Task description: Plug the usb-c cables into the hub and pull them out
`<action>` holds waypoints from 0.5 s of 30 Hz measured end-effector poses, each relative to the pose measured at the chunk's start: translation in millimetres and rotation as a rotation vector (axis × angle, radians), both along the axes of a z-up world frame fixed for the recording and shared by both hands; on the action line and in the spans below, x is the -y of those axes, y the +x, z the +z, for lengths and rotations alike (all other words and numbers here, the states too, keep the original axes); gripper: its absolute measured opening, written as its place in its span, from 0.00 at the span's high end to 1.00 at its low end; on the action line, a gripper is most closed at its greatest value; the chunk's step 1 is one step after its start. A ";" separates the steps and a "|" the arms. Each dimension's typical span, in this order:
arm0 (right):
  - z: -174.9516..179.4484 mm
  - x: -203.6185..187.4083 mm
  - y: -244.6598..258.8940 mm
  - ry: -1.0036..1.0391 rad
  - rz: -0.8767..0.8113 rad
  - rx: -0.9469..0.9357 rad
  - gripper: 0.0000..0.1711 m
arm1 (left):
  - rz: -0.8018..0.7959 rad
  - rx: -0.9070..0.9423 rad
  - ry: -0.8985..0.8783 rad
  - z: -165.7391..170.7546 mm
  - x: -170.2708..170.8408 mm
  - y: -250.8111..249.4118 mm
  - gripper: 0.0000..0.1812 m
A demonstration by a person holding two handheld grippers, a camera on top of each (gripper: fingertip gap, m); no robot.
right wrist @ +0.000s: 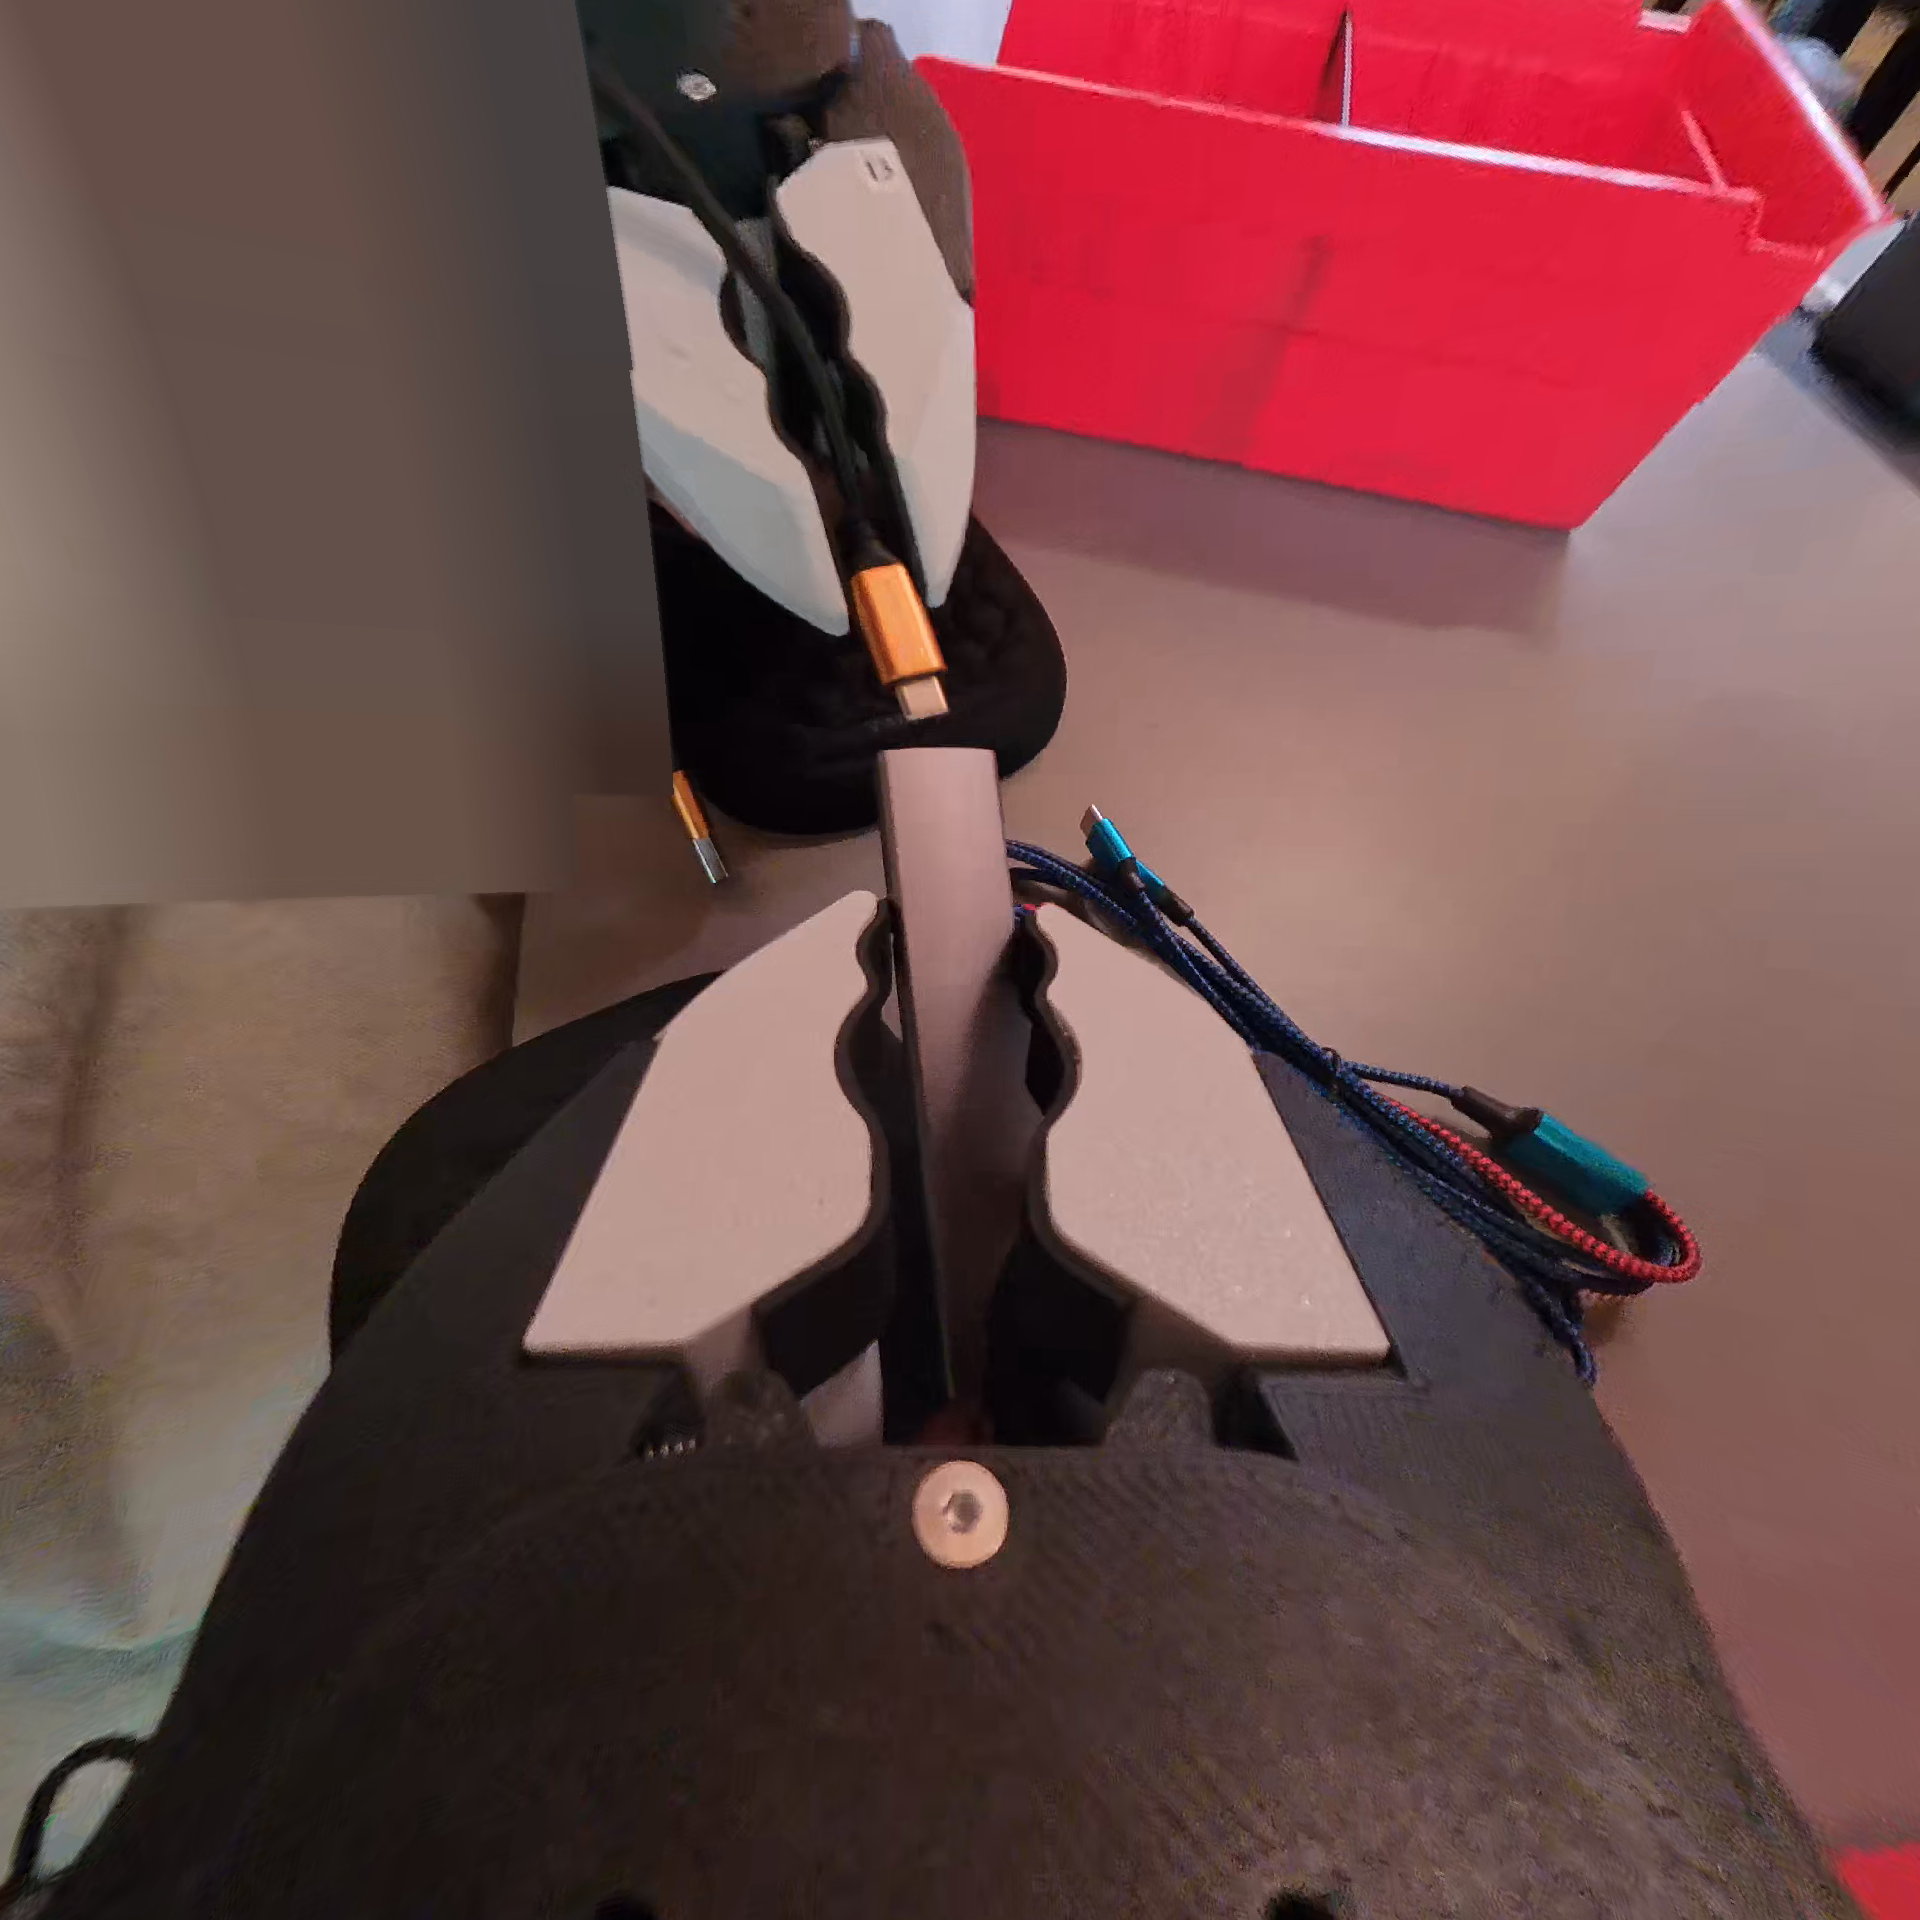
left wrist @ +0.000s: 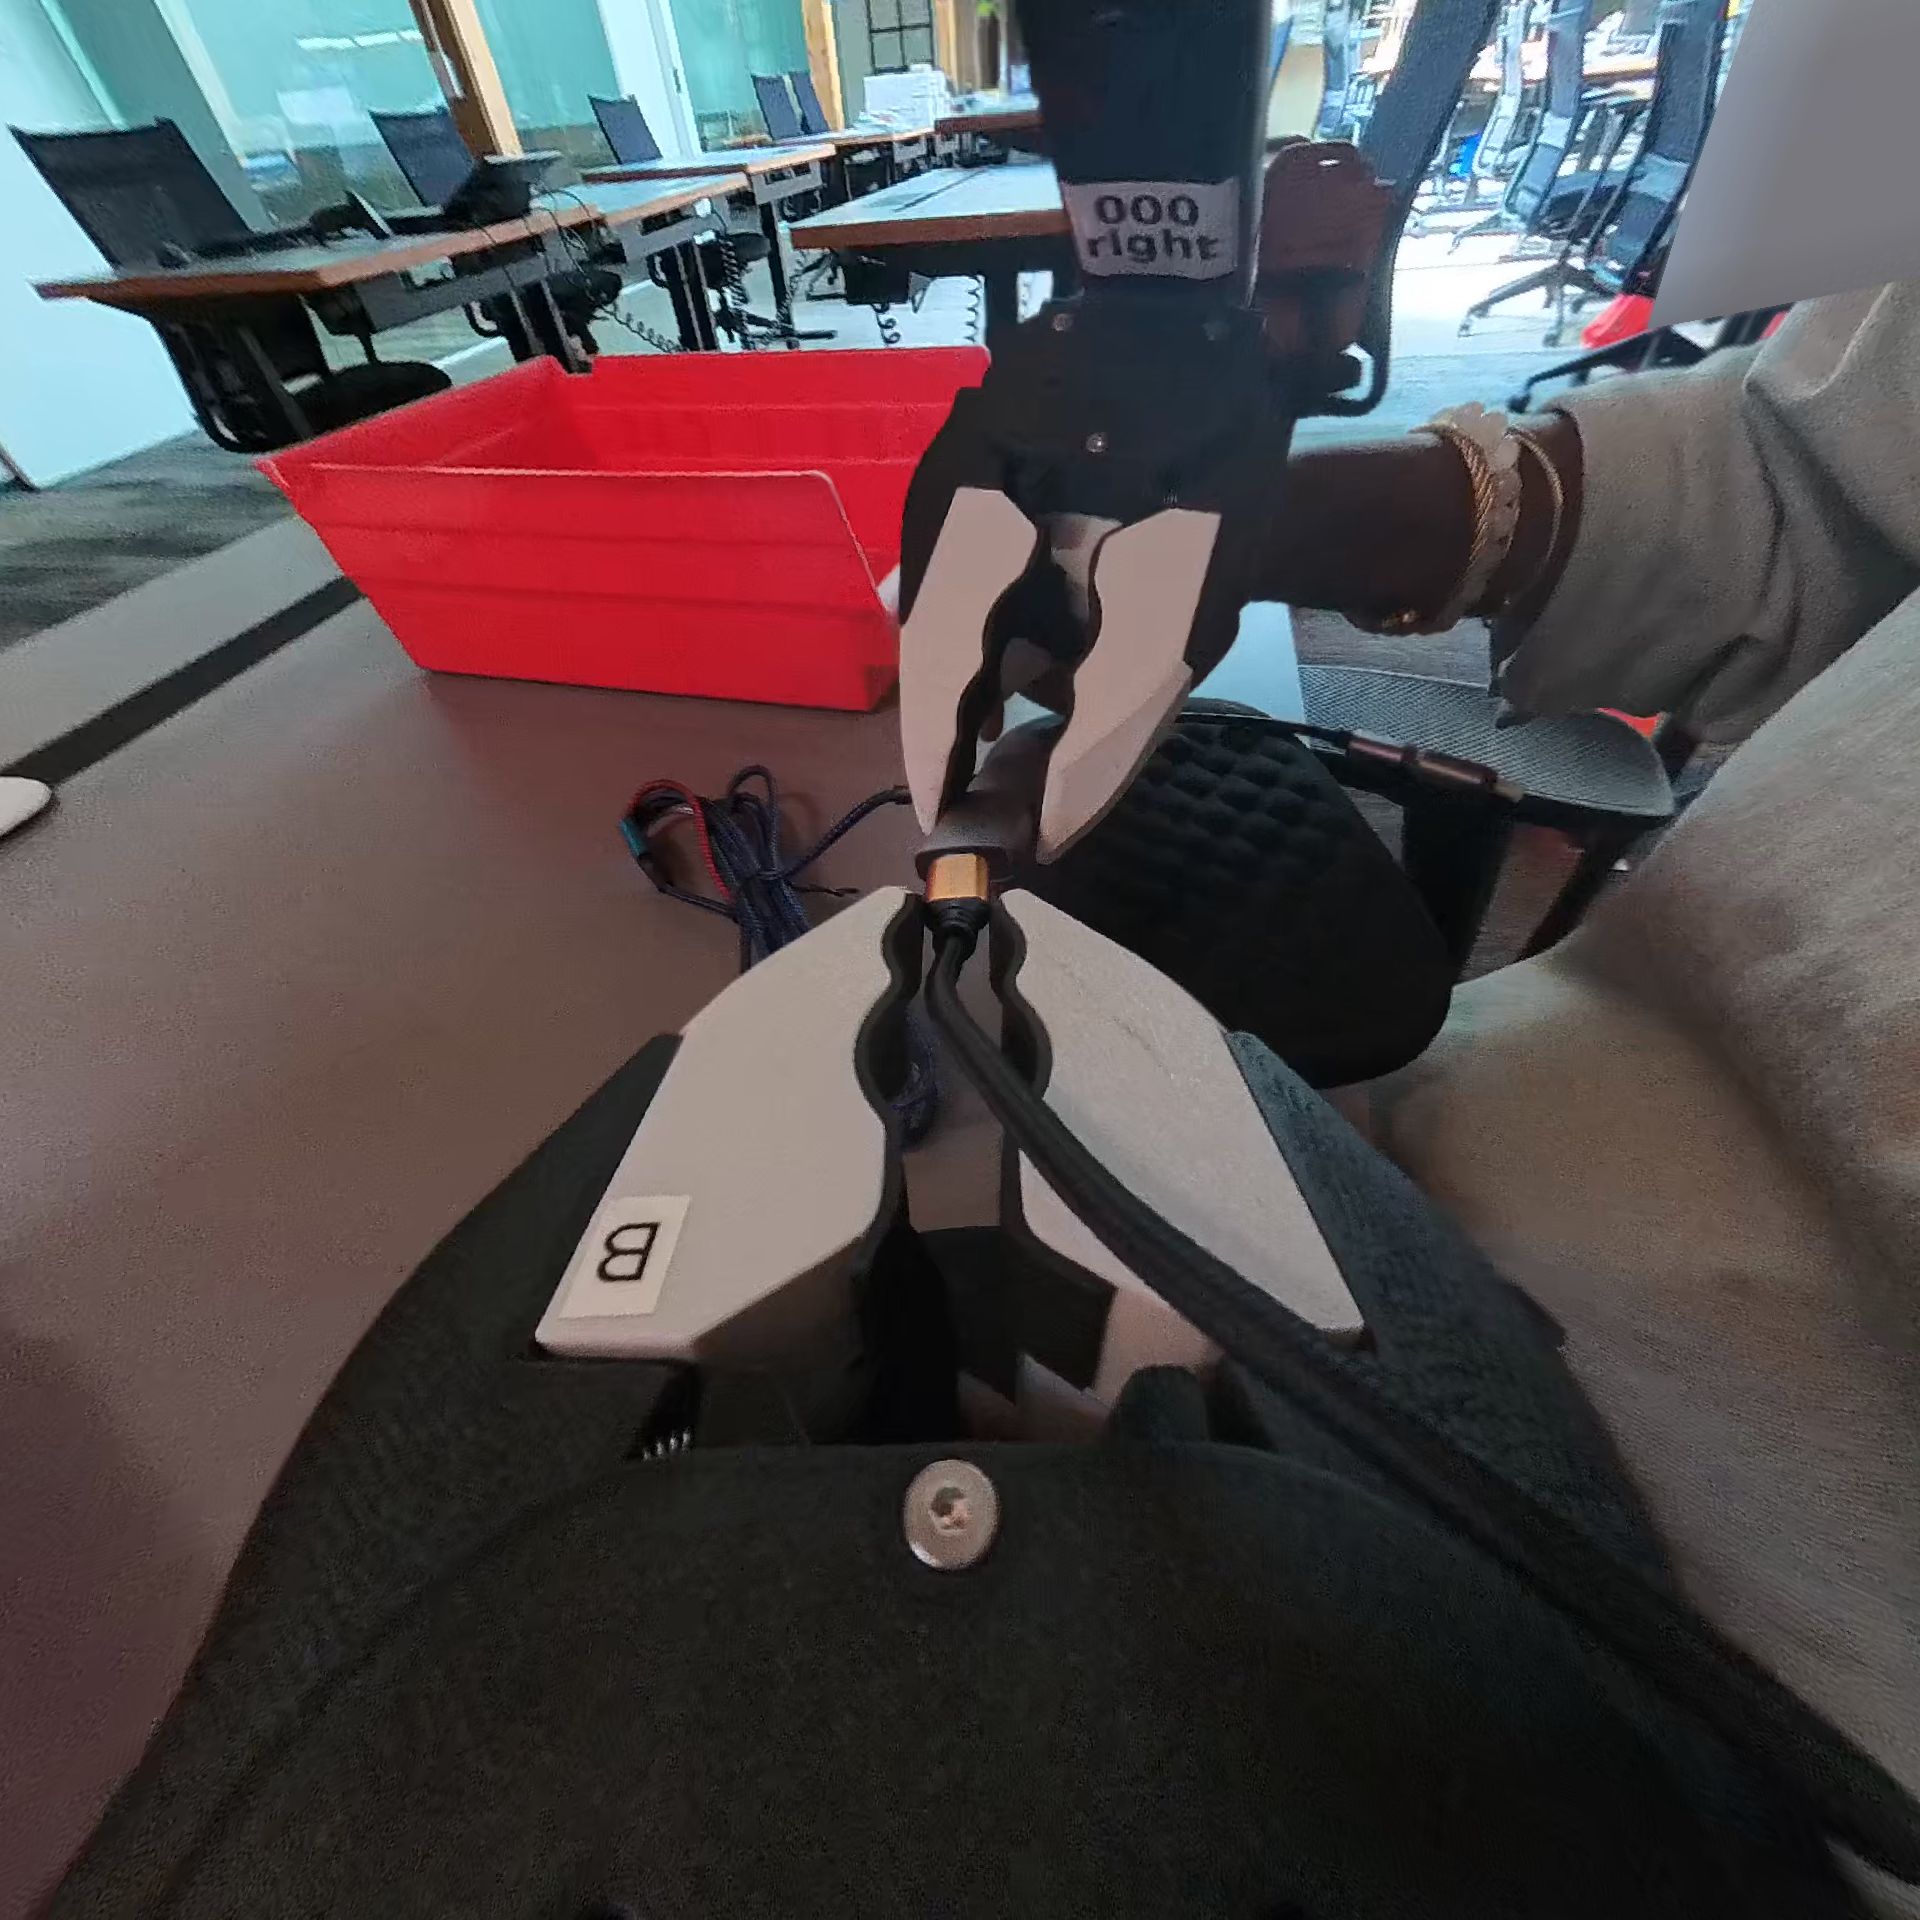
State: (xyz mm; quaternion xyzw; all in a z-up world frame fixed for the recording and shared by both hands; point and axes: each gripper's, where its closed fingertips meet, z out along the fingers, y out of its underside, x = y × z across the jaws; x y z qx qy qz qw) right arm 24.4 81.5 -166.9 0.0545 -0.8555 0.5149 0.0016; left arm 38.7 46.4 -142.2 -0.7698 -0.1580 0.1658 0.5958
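Both wrist views are daylit and fairly bright. In the left wrist view light pours from the windows at the back right, which blow out to near white, and the far chairs stand dark against them. The table carries a soft, even sheen with only faint shadows. Wide-angle bending curves the desk rows and stretches the frame edges. The right wrist view is softer: the red bin is smeared with motion blur, the orange plug is fairly crisp, and the near black gripper body is dim and grainy. Flat blurred patches overlay a corner of each view
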 end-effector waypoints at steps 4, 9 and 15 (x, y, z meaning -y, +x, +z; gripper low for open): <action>3.2 1.6 4.7 -0.079 0.016 -0.037 0.87 | -0.019 0.045 0.004 -4.2 -0.4 -0.5 0.93; 2.8 1.0 6.3 -0.093 0.022 -0.052 0.87 | -0.050 0.049 0.008 -4.4 -1.9 3.2 0.93; -0.1 1.8 7.1 -0.082 0.023 -0.072 0.87 | -0.067 0.053 0.005 -4.9 -3.1 5.4 0.93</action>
